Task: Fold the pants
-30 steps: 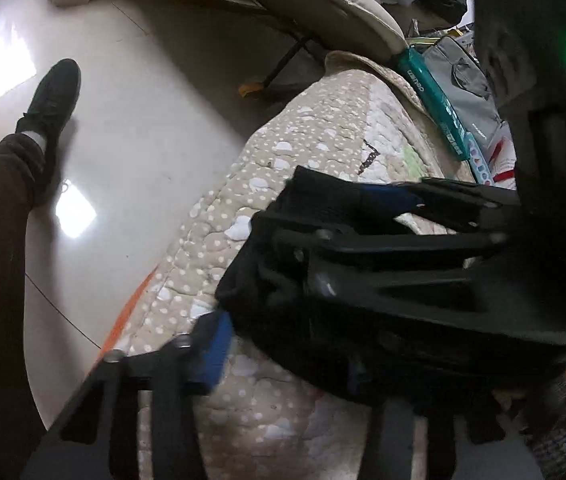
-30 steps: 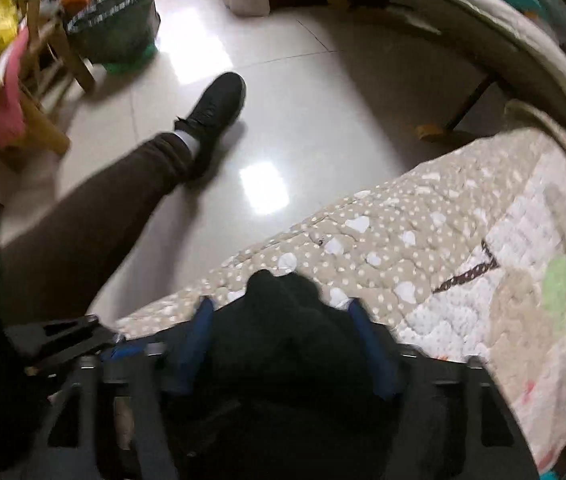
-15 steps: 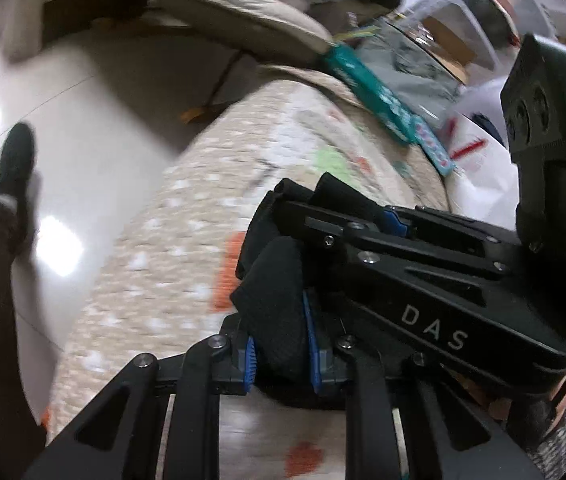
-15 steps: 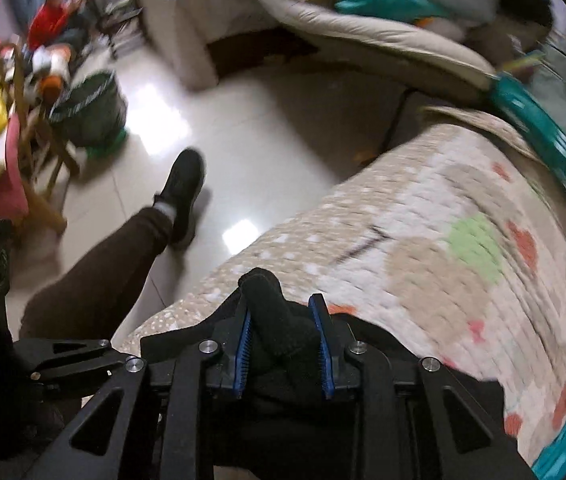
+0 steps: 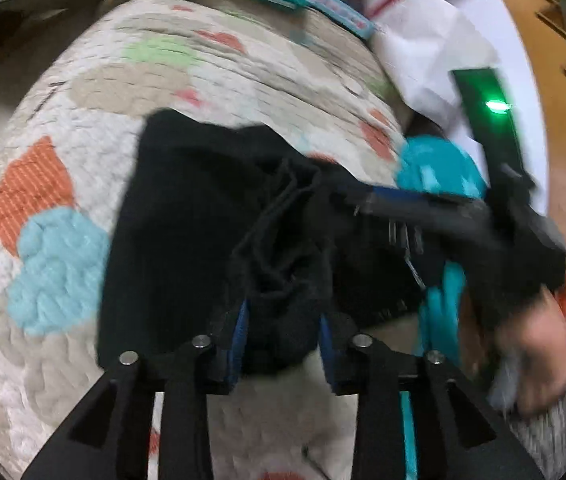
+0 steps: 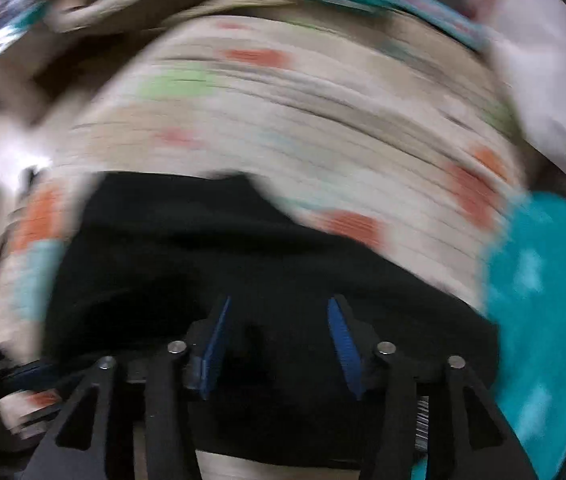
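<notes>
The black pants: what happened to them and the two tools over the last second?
Both tools swung away from the floor side and across the quilt, carrying the black pants over it; the floor and the person's leg have left both views. The left tool still pinches a bunch of the fabric. The right tool had cloth clamped before; now its pads stand apart over the pants, though blur hides any contact.

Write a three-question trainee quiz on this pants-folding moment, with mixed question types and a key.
1. True or false: the left gripper has a bunch of the black fabric pants between its blue pads.
2. Multiple choice: the pants lie on A) a tiled floor, B) a patchwork quilted cover, C) a wooden chair.
3. Fill in: the right gripper's pads are coloured ____.

Key: 1 true; 2 B; 3 blue.
</notes>
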Available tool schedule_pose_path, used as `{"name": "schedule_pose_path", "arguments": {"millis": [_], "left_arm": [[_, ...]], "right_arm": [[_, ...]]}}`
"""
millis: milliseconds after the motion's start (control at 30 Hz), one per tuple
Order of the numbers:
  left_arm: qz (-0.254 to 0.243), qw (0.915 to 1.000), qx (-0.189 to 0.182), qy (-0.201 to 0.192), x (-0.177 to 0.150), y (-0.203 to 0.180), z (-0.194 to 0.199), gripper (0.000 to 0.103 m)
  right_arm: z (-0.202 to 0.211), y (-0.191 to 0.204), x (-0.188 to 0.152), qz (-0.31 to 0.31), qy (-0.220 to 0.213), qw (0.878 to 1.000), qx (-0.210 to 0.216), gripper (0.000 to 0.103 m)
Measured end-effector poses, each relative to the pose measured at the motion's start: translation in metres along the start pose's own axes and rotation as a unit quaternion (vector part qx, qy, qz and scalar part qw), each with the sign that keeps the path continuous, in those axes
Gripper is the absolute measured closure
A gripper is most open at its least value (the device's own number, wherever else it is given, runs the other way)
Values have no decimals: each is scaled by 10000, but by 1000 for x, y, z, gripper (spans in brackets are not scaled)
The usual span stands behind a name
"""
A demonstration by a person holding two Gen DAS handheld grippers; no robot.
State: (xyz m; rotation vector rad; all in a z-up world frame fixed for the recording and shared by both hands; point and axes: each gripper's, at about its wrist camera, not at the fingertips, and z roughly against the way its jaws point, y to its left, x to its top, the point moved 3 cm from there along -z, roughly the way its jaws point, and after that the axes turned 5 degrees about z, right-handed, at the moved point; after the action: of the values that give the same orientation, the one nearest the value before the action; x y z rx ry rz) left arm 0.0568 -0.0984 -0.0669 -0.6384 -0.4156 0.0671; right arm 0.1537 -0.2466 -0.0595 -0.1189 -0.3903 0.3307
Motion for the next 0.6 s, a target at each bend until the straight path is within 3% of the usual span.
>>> {"name": "schedule_pose_path", "arguments": {"millis": [100, 167, 267, 333, 400, 467, 500, 600], "left_arm": [[-207, 9998, -36, 2, -10, 2, 20, 66], [-44, 9999, 50, -125, -8, 13, 35, 63], [507, 9977, 273, -366, 5, 42, 49, 62], [969, 9935, 367, -466, 12, 63, 53, 62], [1198, 9900, 515, -545, 11, 76, 55, 60], [1348, 9871, 643, -569, 13, 86, 52, 58], [1370, 9869, 652, -539, 14, 87, 49, 58], [1222, 9896, 613, -446, 16, 85, 35, 56]], "right_arm": [[13, -42, -6, -941, -381, 9948, 31, 42], [33, -44, 0, -1213, -860, 9878, 461, 42], [64, -5, 9, -860, -1539, 9756, 1311, 42], [70, 25, 9, -597, -1588, 9666, 1920, 42], [63, 52, 8, -453, -1371, 9589, 2444, 42], [42, 67, 5, -405, -972, 9665, 2342, 42], [33, 71, 4, -358, -874, 9741, 2055, 42], [27, 75, 13, -75, -861, 9841, 1552, 42]]}}
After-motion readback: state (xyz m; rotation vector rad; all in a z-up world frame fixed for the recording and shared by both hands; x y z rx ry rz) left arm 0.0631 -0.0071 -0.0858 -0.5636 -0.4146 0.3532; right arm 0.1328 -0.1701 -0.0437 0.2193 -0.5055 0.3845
